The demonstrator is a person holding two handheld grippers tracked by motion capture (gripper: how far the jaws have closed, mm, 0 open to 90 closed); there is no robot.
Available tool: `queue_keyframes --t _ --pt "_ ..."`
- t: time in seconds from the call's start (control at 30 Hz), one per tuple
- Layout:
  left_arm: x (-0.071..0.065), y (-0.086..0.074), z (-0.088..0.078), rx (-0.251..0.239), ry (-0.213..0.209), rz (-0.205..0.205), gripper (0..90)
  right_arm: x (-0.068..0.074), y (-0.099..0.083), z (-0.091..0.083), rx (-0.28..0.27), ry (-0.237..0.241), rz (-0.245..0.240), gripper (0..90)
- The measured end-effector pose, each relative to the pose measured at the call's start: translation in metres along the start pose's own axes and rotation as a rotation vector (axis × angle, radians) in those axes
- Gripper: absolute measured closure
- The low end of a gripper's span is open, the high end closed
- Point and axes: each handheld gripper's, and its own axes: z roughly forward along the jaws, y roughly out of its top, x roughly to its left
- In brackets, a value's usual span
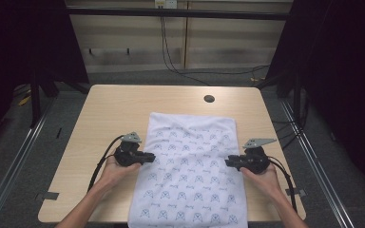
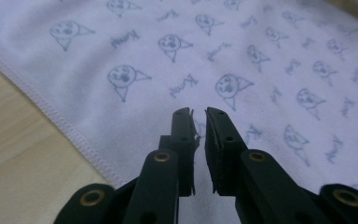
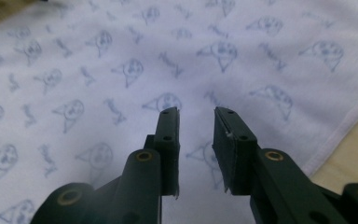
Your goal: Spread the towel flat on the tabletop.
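Note:
A white cloth (image 1: 190,166) printed with small blue faces and words lies flat on the table and hangs over its near edge. My left gripper (image 1: 148,157) hovers over the cloth's left edge, pointing right. In the left gripper view the left gripper (image 2: 199,112) has its jaws only a narrow gap apart, with nothing between them, and the stitched hem (image 2: 60,119) runs just to their left. My right gripper (image 1: 229,162) is over the cloth's right side, pointing left. In the right gripper view the right gripper (image 3: 196,112) is open wider and empty above the cloth (image 3: 121,70).
The wooden table (image 1: 109,109) has a round cable hole (image 1: 209,99) behind the cloth. Bare wood lies to the left, right and back of the cloth. Metal rails (image 1: 19,152) run along both sides of the table, and cables (image 1: 171,61) trail on the floor behind.

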Motion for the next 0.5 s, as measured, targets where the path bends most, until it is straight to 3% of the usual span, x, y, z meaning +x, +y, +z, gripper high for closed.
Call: queue_keyframes --t 0.2,0.27,0.37,0.43,0.5 --pt "0.003 -0.006 0.001 -0.007 0.025 -0.009 89.5 -0.005 -0.006 0.014 0.03 -0.028 0.017 69.3" --pt "0.0 -0.009 -0.003 0.006 0.031 0.001 90.0 -0.003 -0.007 0.015 0.026 -0.046 -0.006 69.5" --pt "-0.003 -0.018 -0.012 0.01 0.031 -0.001 90.0 0.002 -0.008 0.014 0.035 -0.052 -0.031 81.4" --pt "-0.005 -0.025 -0.017 0.005 0.018 -0.015 90.0 0.005 -0.01 0.014 0.033 -0.039 -0.018 87.2" --pt "-0.008 -0.031 -0.021 0.003 -0.002 -0.023 90.0 0.008 -0.012 0.012 0.036 -0.032 -0.03 87.8"
